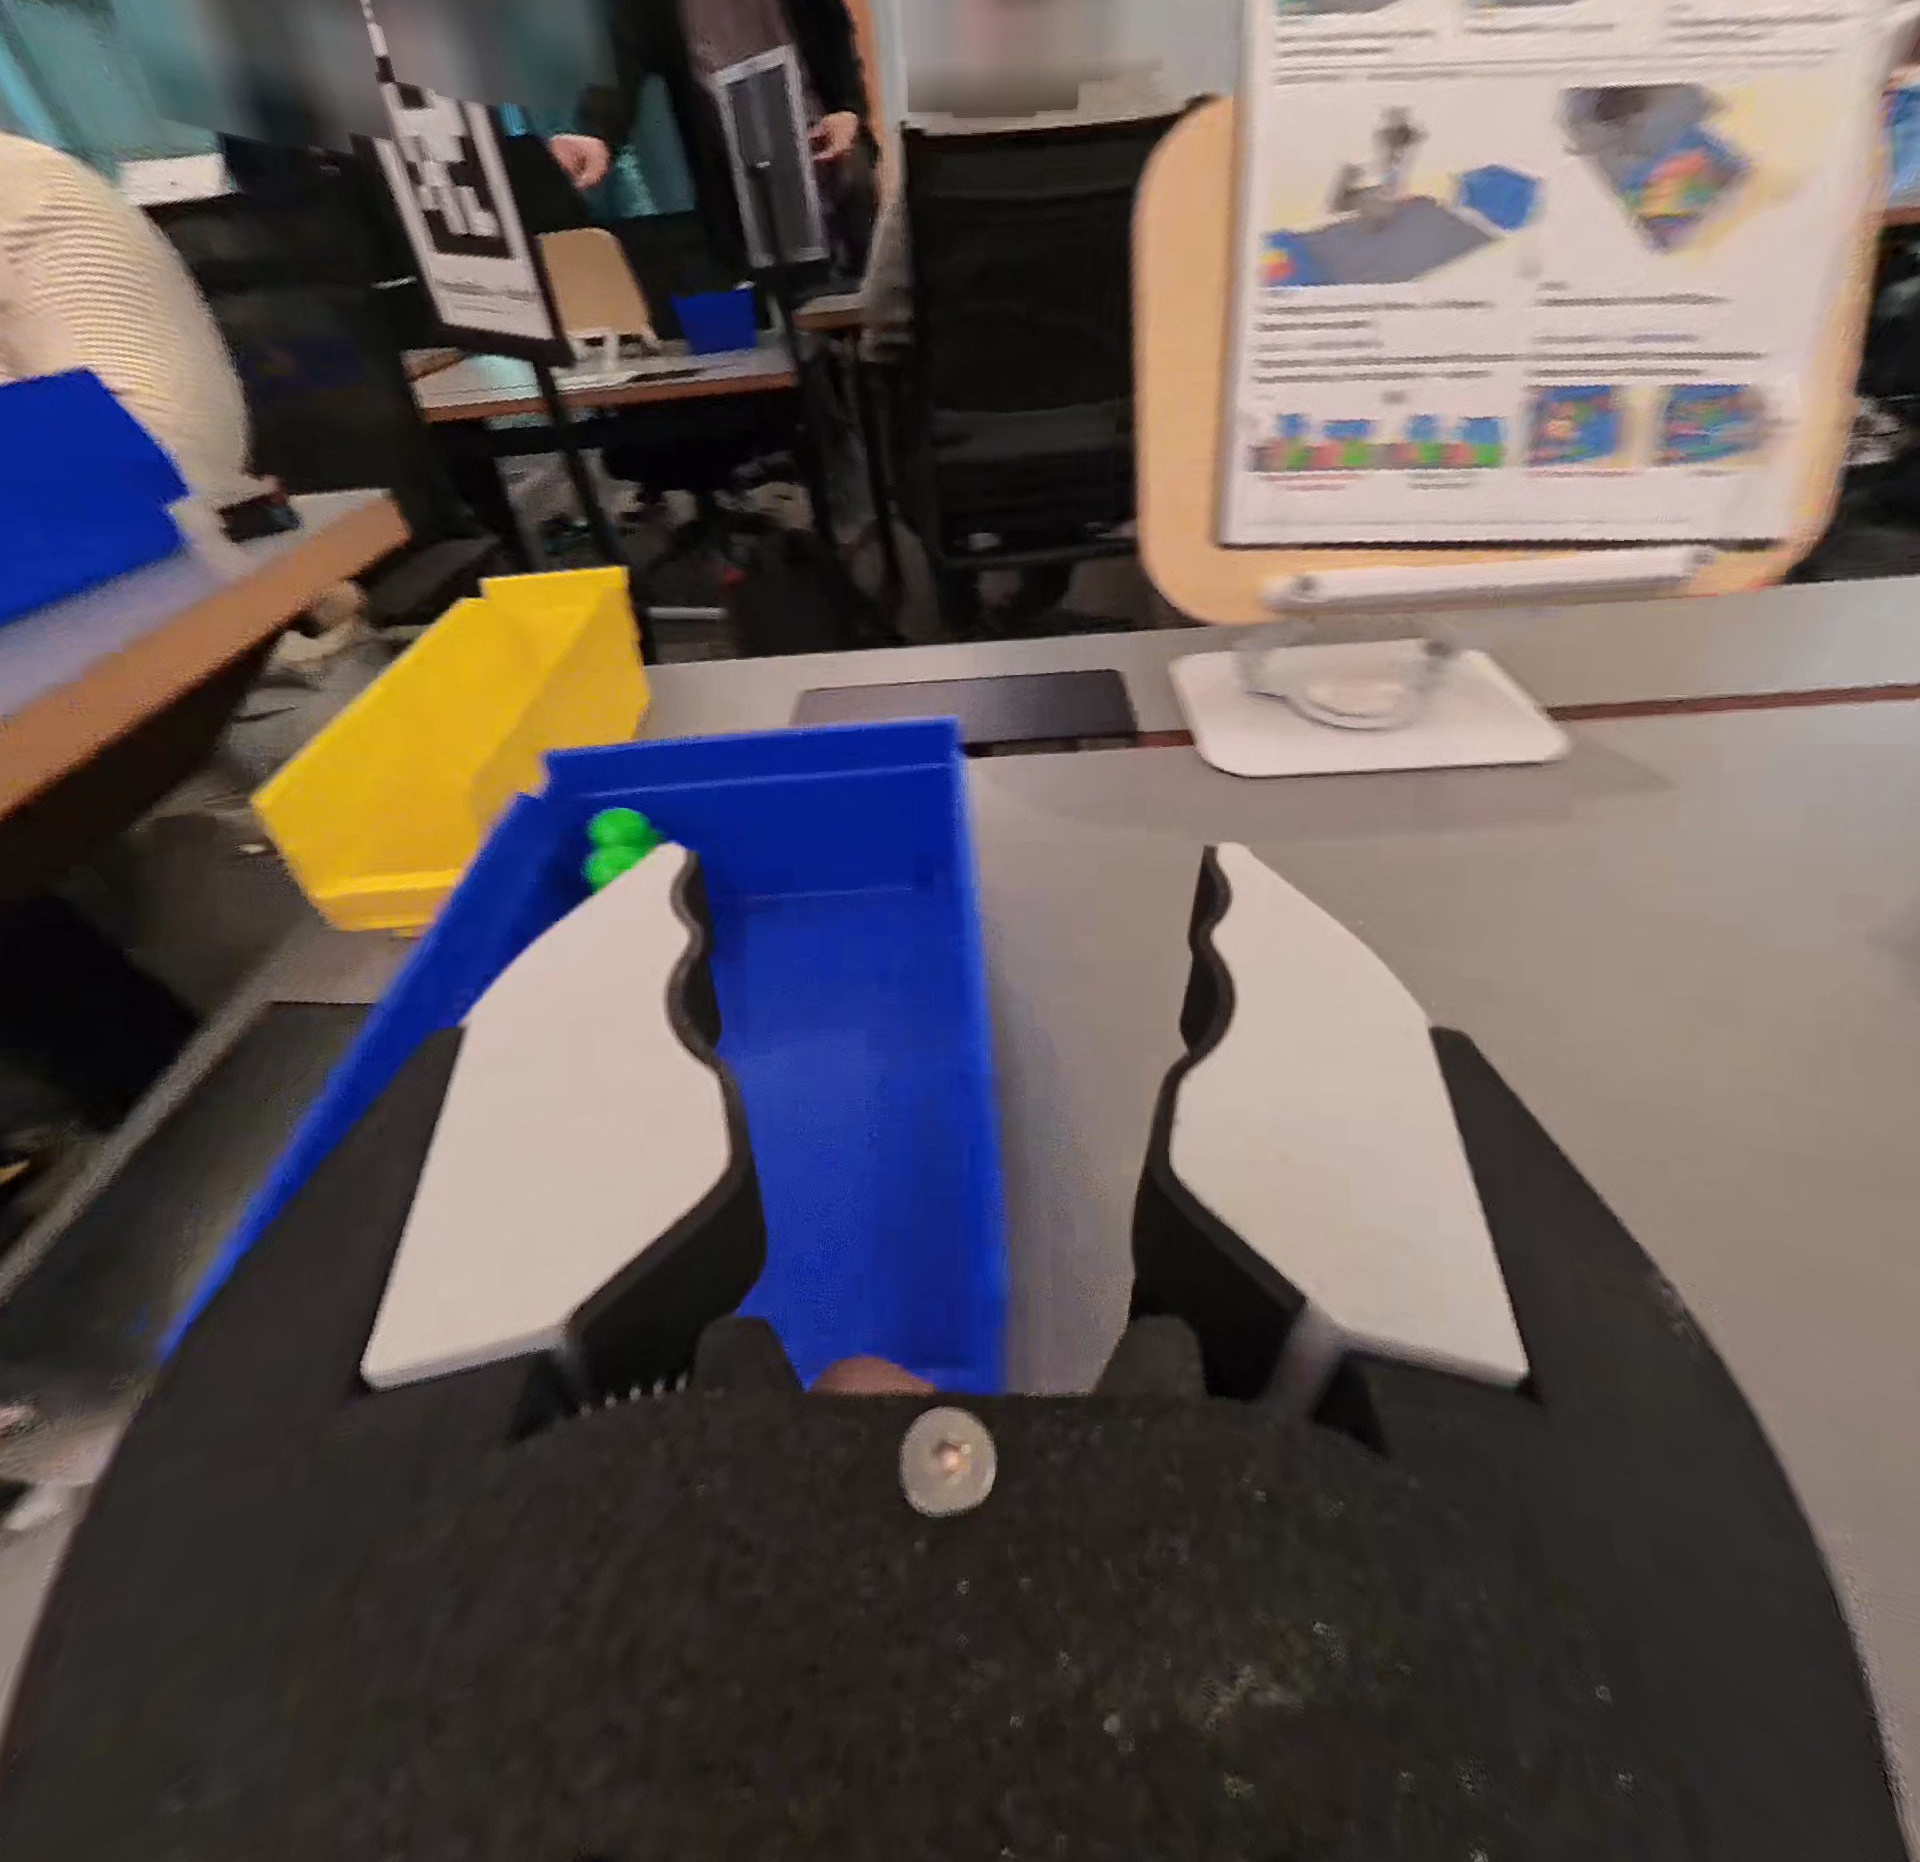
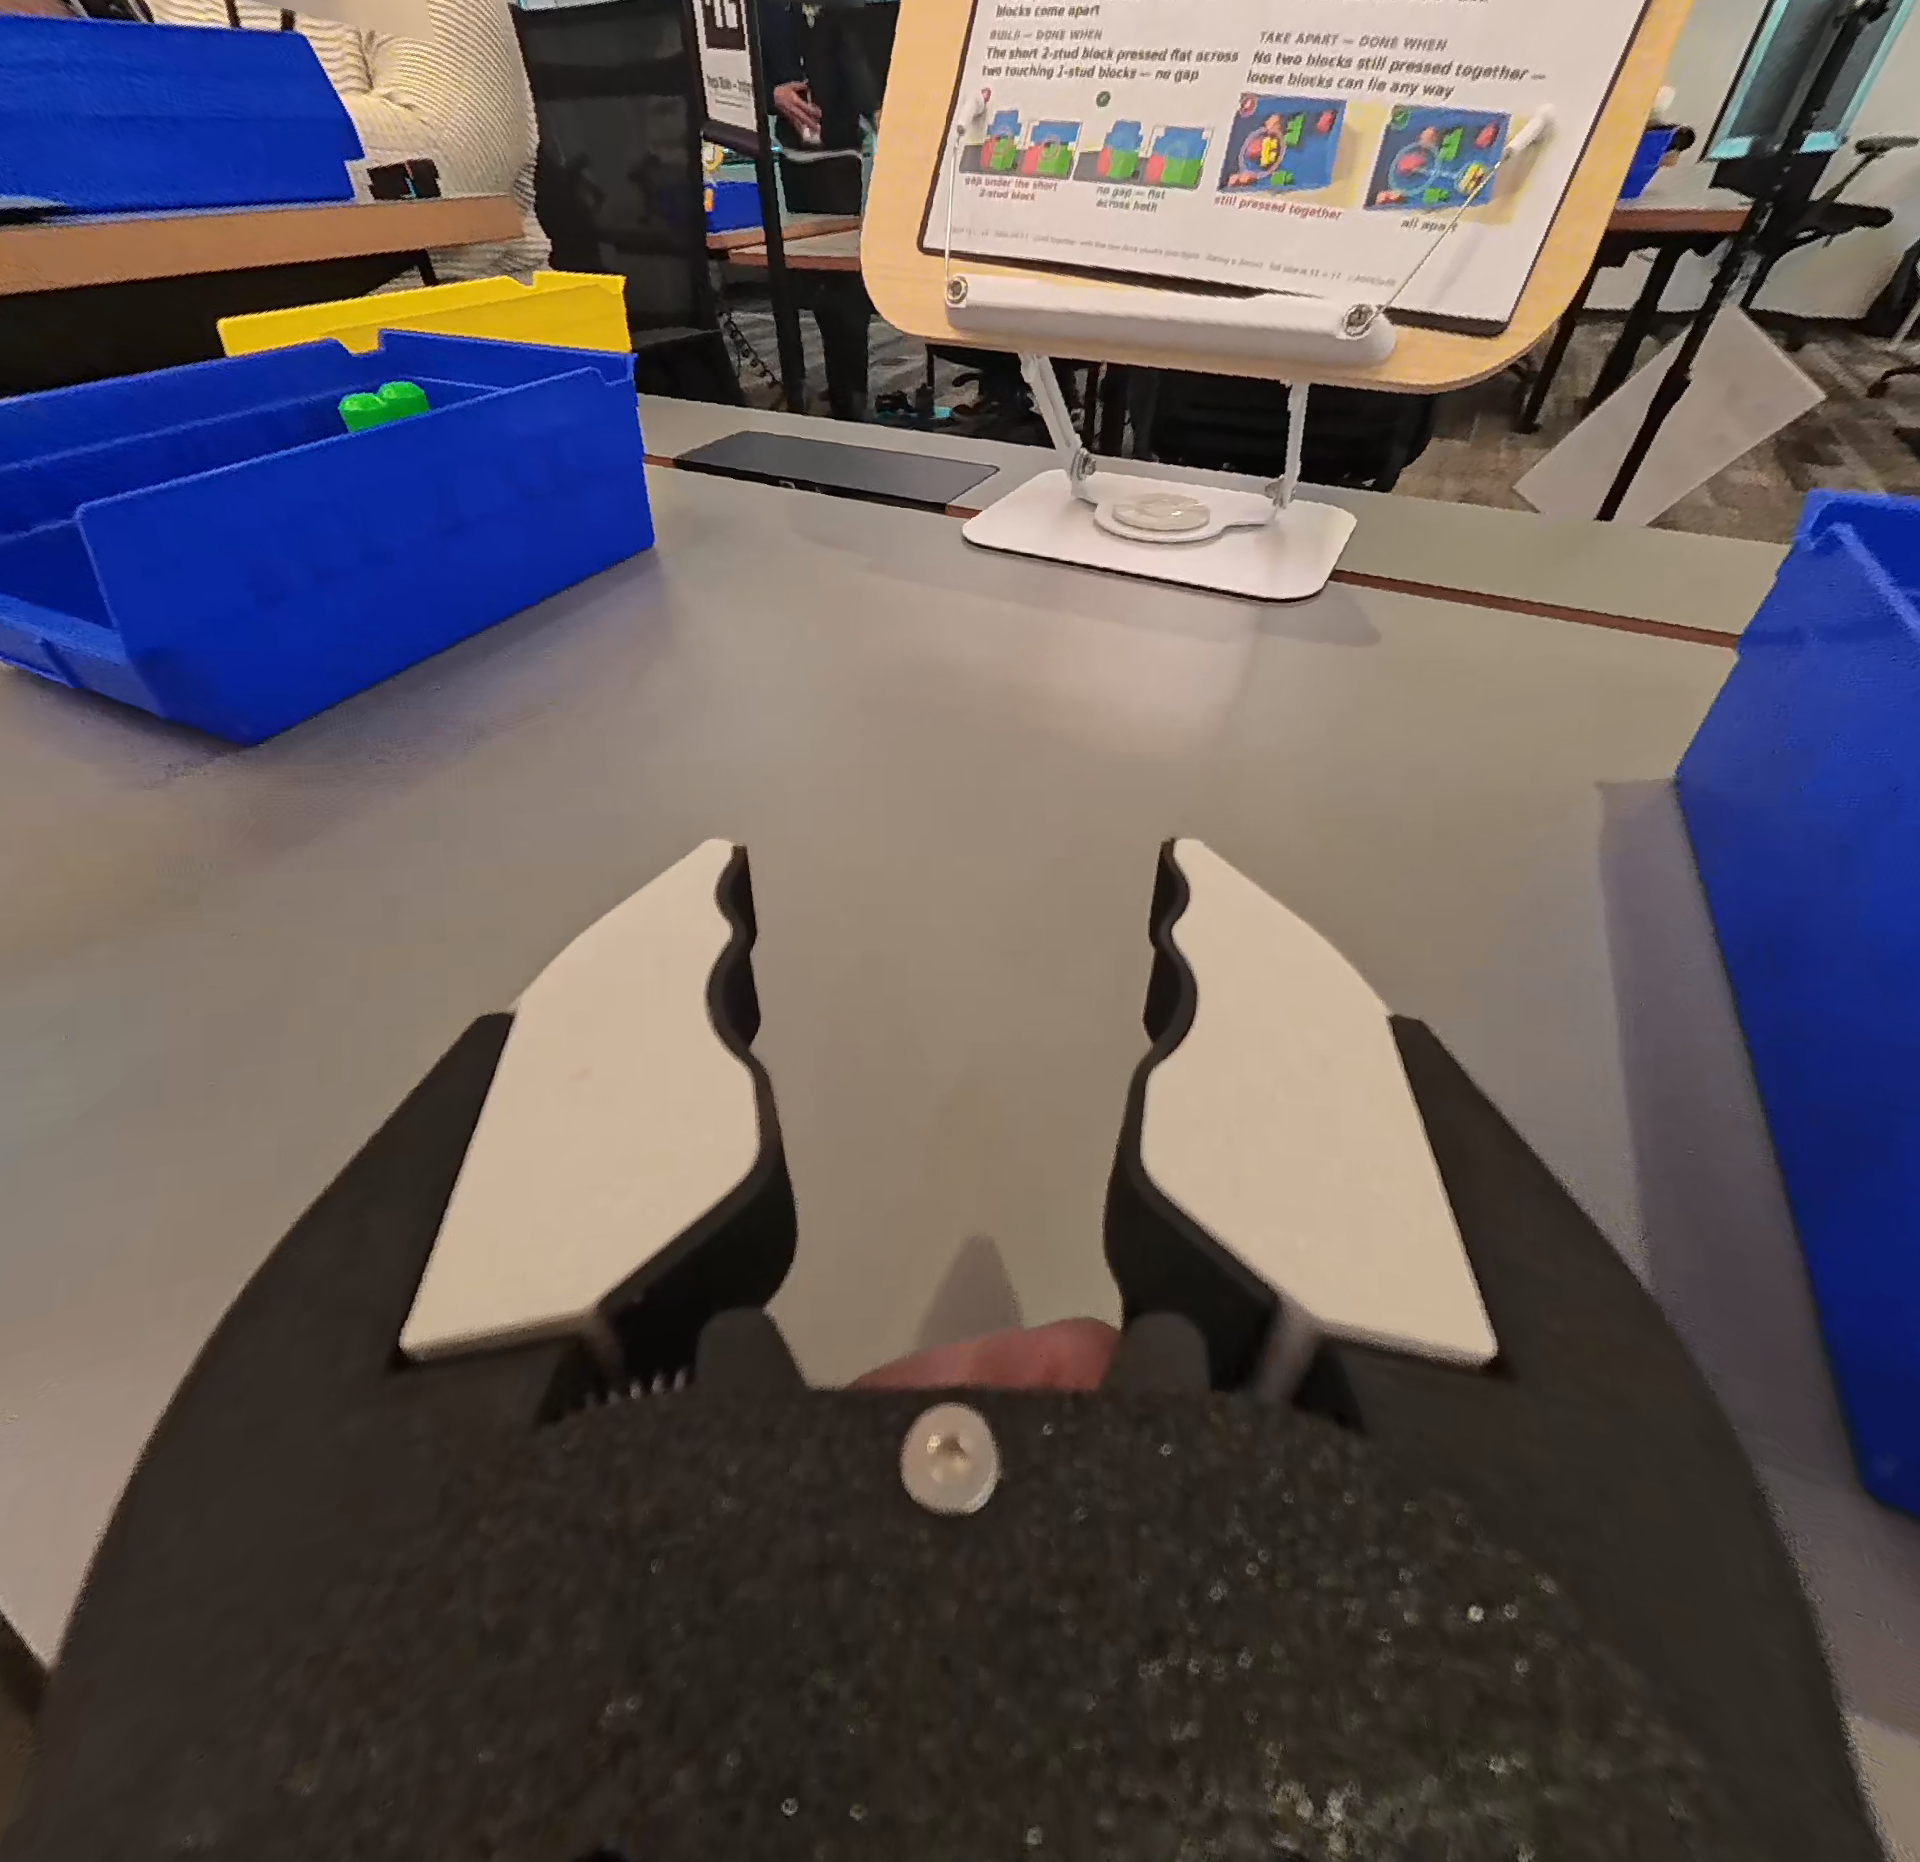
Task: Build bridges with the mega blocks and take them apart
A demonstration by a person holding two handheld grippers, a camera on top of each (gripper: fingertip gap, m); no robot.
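Note:
A green block (image 1: 619,844) lies at the far left corner inside a blue bin (image 1: 883,1064). My left gripper (image 1: 948,862) is open and empty, held over the bin's right wall, its left finger partly hiding the block. In the right wrist view the same blue bin (image 2: 343,576) stands at the left with the green block (image 2: 382,404) in it. My right gripper (image 2: 951,856) is open and empty above the bare grey table (image 2: 935,690), well right of that bin.
A yellow bin (image 1: 457,752) stands behind the blue one. A second blue bin (image 2: 1829,960) is at the right edge. An instruction sheet on a white stand (image 2: 1164,534) sits at the table's far side, beside a black flat panel (image 2: 831,467). People and other tables are behind.

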